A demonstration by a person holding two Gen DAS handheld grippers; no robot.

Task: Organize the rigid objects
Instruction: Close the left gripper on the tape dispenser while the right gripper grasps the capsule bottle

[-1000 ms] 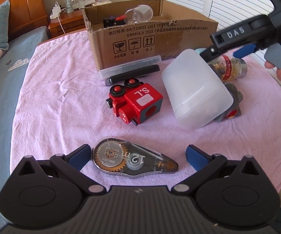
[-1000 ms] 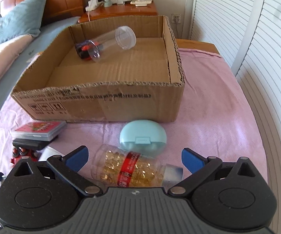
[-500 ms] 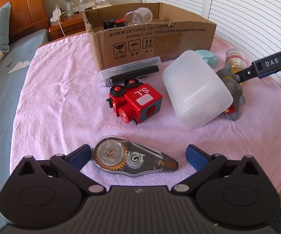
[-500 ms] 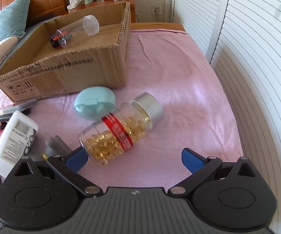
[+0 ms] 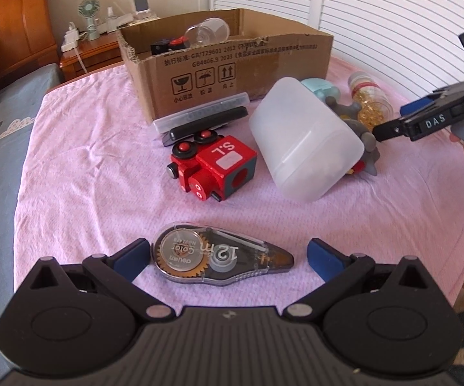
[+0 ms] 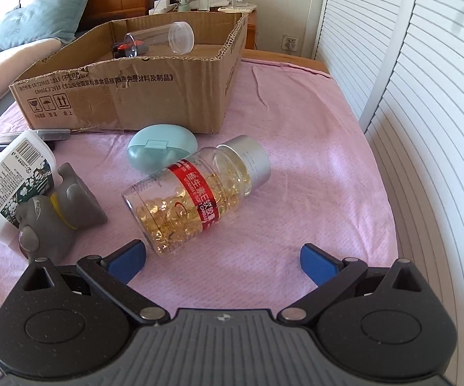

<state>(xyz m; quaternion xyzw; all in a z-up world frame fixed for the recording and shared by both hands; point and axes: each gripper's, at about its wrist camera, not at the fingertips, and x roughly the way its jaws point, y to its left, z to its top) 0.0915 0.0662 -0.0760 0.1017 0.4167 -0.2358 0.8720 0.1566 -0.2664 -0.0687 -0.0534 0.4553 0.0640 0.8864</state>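
Observation:
My left gripper [image 5: 228,257] is open, its fingers either side of a clear correction-tape dispenser [image 5: 222,259] lying on the pink cloth. Beyond it lie a red toy robot [image 5: 214,167], a white plastic jar [image 5: 302,141] on its side and a grey figurine [image 5: 357,128]. My right gripper [image 6: 220,259] is open and empty, just short of a capsule bottle [image 6: 196,193] with a red label and silver cap, lying on its side. A cardboard box [image 6: 129,96] behind holds a clear tube [image 6: 161,40].
A pale blue oval case [image 6: 162,151] lies between the bottle and the box. A flat black and clear case [image 5: 203,119] rests against the box front. White shutter doors [image 6: 424,96] run along the right. The cloth's edge drops off at the right.
The right gripper has drawn back from over the capsule bottle and swung right; the bottle now lies ahead of its fingers. The left gripper has not moved.

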